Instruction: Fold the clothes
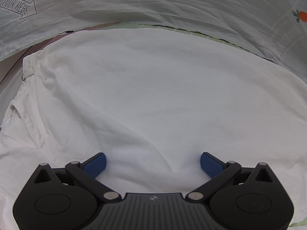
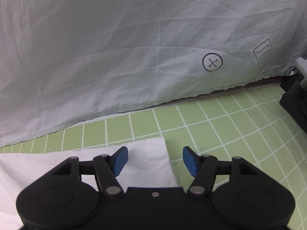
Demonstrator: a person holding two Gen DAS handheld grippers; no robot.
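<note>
- Left wrist view: white knit fabric garment (image 1: 145,95) spreads from 9 to 3 o'clock beneath left gripper (image 1: 153,164); jaws spread, pitched steeply down.
- Right gripper (image 2: 155,160): jaws spread over the garment's corner at 6 o'clock, on green grid-patterned sheet (image 2: 220,126).

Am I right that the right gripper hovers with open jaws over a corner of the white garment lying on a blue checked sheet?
Not quite: the checked sheet is light green, not blue, as the right wrist view shows. The right gripper does hover with open jaws over a corner of the white garment.

Matt white cloth garment (image 1: 153,88), ribbed blue pads (image 1: 96,165)
</note>
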